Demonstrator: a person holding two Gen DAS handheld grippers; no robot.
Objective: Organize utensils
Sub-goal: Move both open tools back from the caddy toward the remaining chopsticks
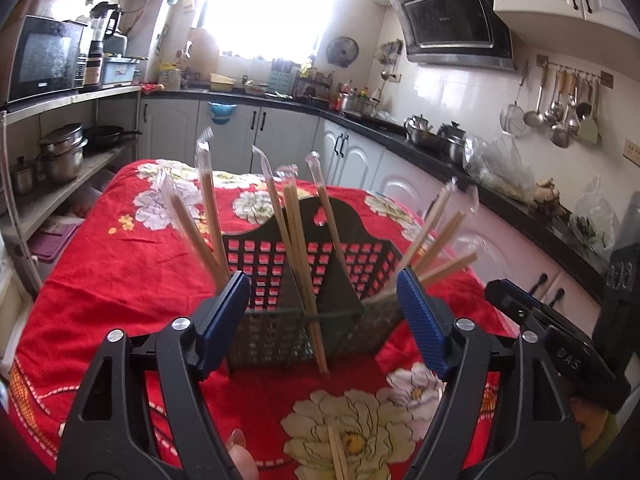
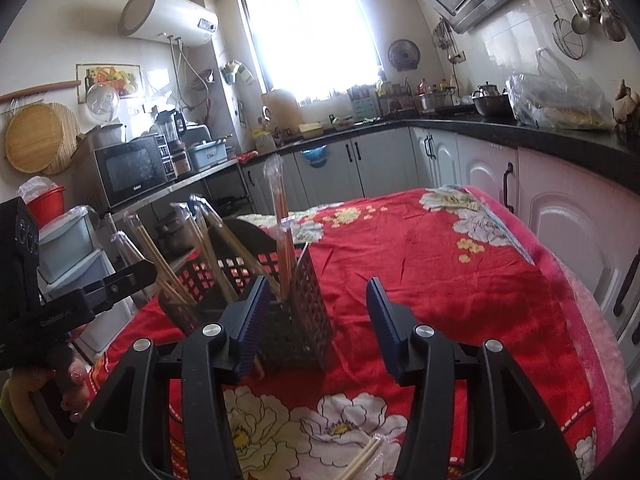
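Observation:
A black lattice utensil basket (image 1: 272, 336) stands on the red floral cloth (image 1: 120, 264). Several wrapped chopstick pairs (image 1: 296, 232) lean out of its compartments. My left gripper (image 1: 322, 280) is open just in front of the basket, its blue pads (image 1: 224, 316) level with the basket's two sides and touching nothing. A loose chopstick pair (image 1: 338, 456) lies on the cloth below it. In the right wrist view the basket (image 2: 304, 320) sits left of centre. My right gripper (image 2: 316, 284) is open with nothing between its pads. Another loose chopstick pair (image 2: 360, 460) lies under it.
The cloth-covered table (image 2: 460, 280) extends to the right of the basket. White cabinets under a dark counter (image 2: 500, 132) run along the right and back. A shelf with a microwave (image 2: 132, 168) stands to the left. A hand (image 2: 76, 384) holds the other gripper's black body (image 2: 80, 304).

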